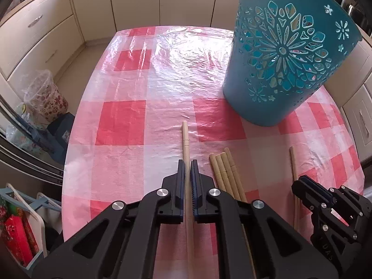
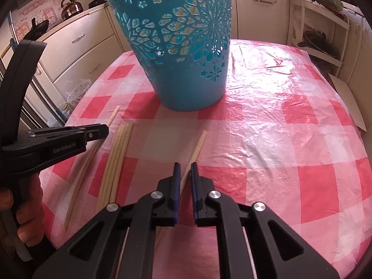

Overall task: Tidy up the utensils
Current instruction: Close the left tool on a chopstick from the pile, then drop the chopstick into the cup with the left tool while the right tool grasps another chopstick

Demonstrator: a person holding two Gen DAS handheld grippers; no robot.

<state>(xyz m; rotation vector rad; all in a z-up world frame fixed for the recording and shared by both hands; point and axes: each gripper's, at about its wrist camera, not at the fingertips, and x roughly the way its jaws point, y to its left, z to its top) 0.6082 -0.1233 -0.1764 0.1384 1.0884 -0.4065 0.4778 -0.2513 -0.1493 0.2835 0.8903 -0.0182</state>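
Note:
Several pale wooden chopsticks lie on a red-and-white checked tablecloth (image 1: 121, 125) in front of a teal cut-out basket (image 1: 286, 53). My left gripper (image 1: 187, 162) is shut on a single chopstick (image 1: 185, 137) that runs between its fingers. A bundle of chopsticks (image 1: 223, 169) lies just right of it. In the right wrist view my right gripper (image 2: 185, 166) is slightly open around another single chopstick (image 2: 197, 146) lying on the cloth, not clamped on it. The bundle (image 2: 118, 153), the basket (image 2: 183, 44) and the left gripper (image 2: 102, 131) show there too.
Cream kitchen cabinets (image 1: 41, 34) surround the table. A plastic bin (image 1: 46, 95) stands on the floor to the left. A kettle (image 2: 71, 8) sits on the counter. A shelf rack (image 2: 325, 30) is at the far right. The cloth edge (image 2: 358, 125) drops off on the right.

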